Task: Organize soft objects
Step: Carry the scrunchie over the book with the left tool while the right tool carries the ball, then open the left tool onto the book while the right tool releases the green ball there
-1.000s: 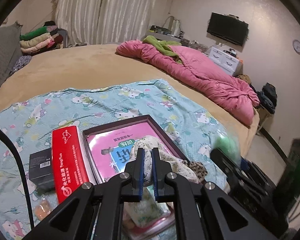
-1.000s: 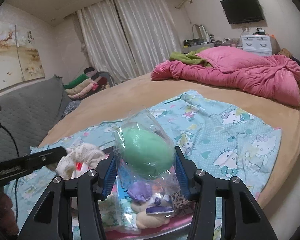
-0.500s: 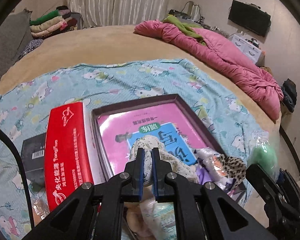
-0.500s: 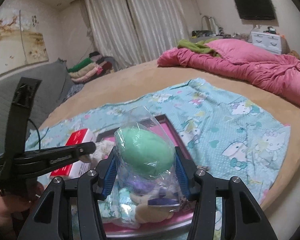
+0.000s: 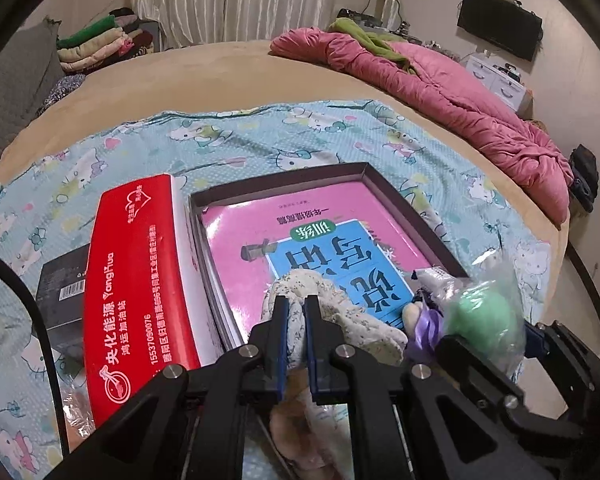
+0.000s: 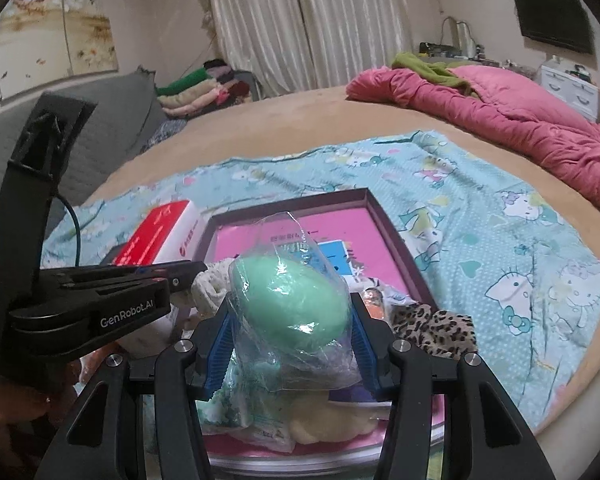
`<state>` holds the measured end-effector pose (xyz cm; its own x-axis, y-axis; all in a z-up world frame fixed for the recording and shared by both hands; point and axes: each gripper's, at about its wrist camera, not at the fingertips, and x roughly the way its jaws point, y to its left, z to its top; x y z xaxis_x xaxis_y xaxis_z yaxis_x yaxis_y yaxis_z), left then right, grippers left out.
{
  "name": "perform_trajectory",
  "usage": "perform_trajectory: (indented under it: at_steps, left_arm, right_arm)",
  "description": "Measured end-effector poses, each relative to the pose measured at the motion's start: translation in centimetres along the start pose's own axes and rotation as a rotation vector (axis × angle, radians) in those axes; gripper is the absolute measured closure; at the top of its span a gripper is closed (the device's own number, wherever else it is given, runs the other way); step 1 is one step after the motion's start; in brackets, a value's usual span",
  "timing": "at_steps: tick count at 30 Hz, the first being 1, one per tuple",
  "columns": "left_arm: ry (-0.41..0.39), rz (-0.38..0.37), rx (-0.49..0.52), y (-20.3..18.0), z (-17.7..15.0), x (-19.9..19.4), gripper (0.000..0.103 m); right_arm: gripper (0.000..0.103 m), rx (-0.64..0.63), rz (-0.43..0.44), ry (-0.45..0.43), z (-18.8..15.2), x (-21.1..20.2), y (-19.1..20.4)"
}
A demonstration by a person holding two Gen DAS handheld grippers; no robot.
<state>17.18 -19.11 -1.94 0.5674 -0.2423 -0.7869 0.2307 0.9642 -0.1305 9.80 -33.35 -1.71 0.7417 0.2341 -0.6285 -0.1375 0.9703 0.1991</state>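
Soft toys (image 6: pixel 324 420) fill the tray's (image 5: pixel 416 216) near end; left fingers (image 5: pixel 278 332) clench floral cloth (image 5: pixel 364 328), right fingers (image 6: pixel 220 344) grasp a bagged green egg (image 6: pixel 292 300).

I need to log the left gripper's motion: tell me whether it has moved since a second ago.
Yes. The left gripper, shut on the floral cloth, has come down toward the purple box, which now fills more of its view.

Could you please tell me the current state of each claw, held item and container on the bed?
Left claw: shut on the floral cloth toy.
Floral cloth toy: pinched, hanging over the tray.
Right claw: shut on the bagged green egg.
Bagged green egg: gripped at both sides, held up.
Tray: open, book lying flat inside.
Red box: closed, beside the tray.
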Motion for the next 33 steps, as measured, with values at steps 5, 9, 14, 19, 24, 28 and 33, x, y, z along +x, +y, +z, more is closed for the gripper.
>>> perform_trajectory:
  at_steps: [5,9,14,19,24,28,33]
  left_arm:
    - [0.004,0.007,0.005,0.1,-0.2,0.2,0.095]
    - [0.014,0.007,0.002,0.2,-0.3,0.5,0.095]
    - [0.022,0.007,0.003,0.4,-0.4,0.6,0.095]
    - [0.03,0.011,0.008,0.3,-0.3,0.7,0.095]
    - [0.043,0.015,0.017,0.1,-0.5,0.9,0.095]
    - [0.048,0.015,0.026,0.0,-0.5,0.9,0.095]
    - [0.06,0.006,0.023,0.1,-0.5,0.8,0.091]
  right_arm:
    - [0.049,-0.019,0.003,0.037,-0.5,1.1,0.3]
    - [0.048,-0.031,0.0,0.053,-0.7,1.7,0.4]
    - [0.048,-0.038,-0.001,0.057,-0.7,1.9,0.7]
    - [0.048,-0.043,0.003,0.07,-0.8,2.3,0.9]
    - [0.047,-0.057,0.019,0.072,-0.9,2.5,1.2]
    - [0.047,-0.06,0.021,0.097,-1.2,3.1,1.3]
    - [0.046,-0.044,0.03,0.093,-1.2,3.1,1.1]
